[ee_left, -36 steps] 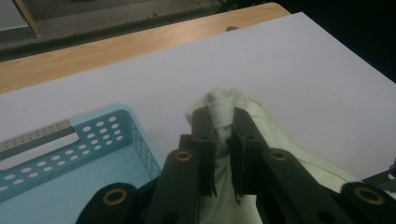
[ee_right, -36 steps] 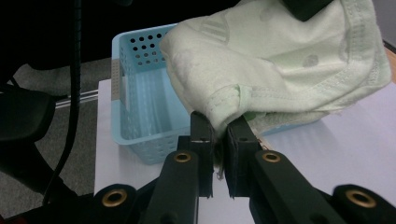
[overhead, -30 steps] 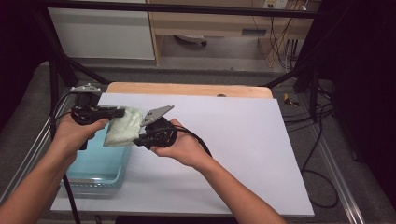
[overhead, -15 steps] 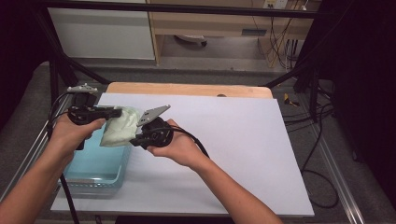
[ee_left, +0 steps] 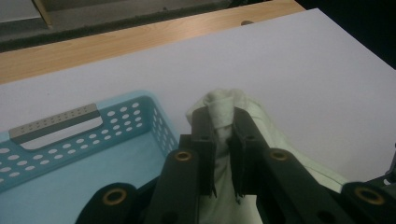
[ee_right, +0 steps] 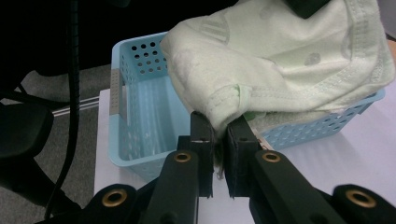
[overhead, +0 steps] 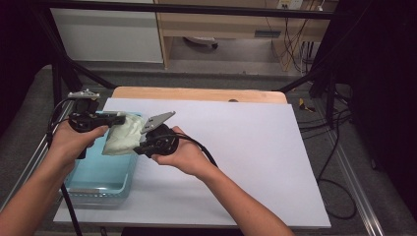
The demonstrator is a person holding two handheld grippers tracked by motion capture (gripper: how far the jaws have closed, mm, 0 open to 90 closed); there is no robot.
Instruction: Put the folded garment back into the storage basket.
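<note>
A pale green cloth garment (overhead: pixel 121 136) hangs folded between my two grippers above the right rim of a light blue perforated basket (overhead: pixel 98 184). My left gripper (overhead: pixel 118 119) is shut on one bunched edge of the cloth (ee_left: pixel 223 112), its jaws pinching the fabric. My right gripper (overhead: pixel 139 147) is shut on a seamed corner of the same cloth (ee_right: pixel 280 65), just above the basket (ee_right: pixel 140 126). The basket's inside looks bare in the right gripper view.
The basket (ee_left: pixel 70 140) stands at the left edge of a white table sheet (overhead: pixel 246 147) laid over a wooden tabletop (overhead: pixel 196 93). Black frame bars and cables run along both sides of the table; a cable (overhead: pixel 201 147) trails from my right gripper.
Both hands with the cloth have shifted slightly toward the left and nearer to the basket; the grips are the same.
</note>
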